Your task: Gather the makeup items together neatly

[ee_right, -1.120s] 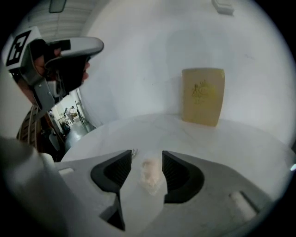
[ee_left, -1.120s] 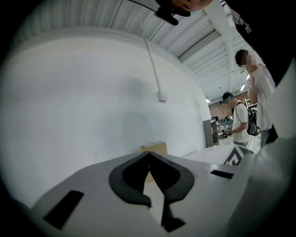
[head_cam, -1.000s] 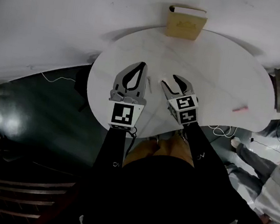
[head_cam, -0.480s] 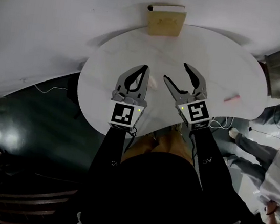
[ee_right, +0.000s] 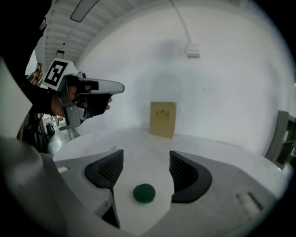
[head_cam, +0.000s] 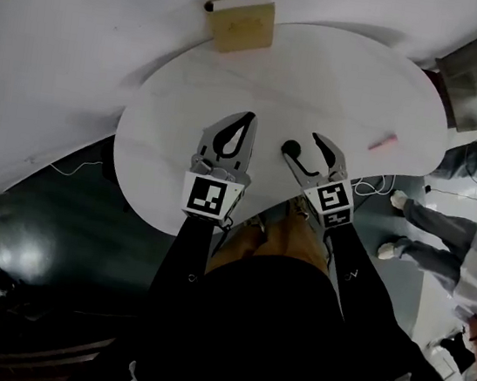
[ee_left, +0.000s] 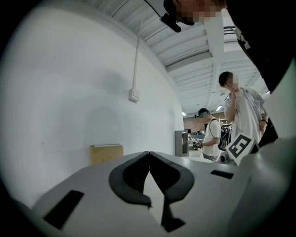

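Looking down from the head view, I see my right gripper (head_cam: 304,147) over the white table (head_cam: 177,124) with its jaws spread wide, having just been opening. A small dark spot sits by its left jaw. The right gripper view settles what that is: a dark green round makeup item (ee_right: 144,193) lying flat on the tabletop in the gap, with neither pad touching it.

My left gripper (head_cam: 247,120) hovers just beside it on the left. Its own view shows the jaws pressed together at the tips with nothing pinched between them.

A pink stick-shaped item (head_cam: 382,143) lies near the table's right edge, well apart from both grippers, and only the head view shows it. A tan box (head_cam: 240,23) stands upright at the table's far edge against the white wall, and all three views show it. People standing beyond the table appear upright only in the left gripper view.
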Demonstrator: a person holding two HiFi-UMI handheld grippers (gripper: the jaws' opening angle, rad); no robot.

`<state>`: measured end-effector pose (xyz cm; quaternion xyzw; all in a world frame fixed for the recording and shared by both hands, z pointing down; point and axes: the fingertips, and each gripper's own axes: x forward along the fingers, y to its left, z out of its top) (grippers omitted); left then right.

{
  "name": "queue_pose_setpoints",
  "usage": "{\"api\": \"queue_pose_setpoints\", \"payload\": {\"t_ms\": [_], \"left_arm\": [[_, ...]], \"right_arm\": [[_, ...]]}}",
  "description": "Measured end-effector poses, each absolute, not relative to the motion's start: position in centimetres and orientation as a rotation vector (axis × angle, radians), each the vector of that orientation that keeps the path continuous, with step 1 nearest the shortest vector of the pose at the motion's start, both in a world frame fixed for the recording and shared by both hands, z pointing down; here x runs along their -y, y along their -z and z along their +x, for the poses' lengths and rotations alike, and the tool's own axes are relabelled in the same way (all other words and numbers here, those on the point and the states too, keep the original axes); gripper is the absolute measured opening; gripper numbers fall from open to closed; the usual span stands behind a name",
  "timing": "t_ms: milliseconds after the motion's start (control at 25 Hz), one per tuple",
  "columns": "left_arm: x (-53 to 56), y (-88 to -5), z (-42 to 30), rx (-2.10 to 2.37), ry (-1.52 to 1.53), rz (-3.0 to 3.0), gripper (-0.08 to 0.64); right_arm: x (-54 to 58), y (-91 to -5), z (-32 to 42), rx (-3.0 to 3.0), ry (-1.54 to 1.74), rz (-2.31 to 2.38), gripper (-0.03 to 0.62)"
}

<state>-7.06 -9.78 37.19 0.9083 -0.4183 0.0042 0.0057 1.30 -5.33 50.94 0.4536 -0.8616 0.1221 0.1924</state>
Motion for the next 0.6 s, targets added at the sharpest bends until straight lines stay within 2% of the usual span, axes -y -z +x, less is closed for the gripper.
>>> {"api": "queue_pose_setpoints", "payload": {"t_ms": [280, 600], "left_arm": [[9.0, -38.3, -5.7, 1.260, -0.076, 2.852, 0.009], [8.5, -39.4, -5.7, 1.257, -0.131, 2.839, 0.009]], "right_arm": [[4.0, -59.4, 0.8, 2.301, -0.537, 1.097, 0.288], [4.6, -62.9, 0.8, 2.220, -0.601, 1.037, 0.281]]}}
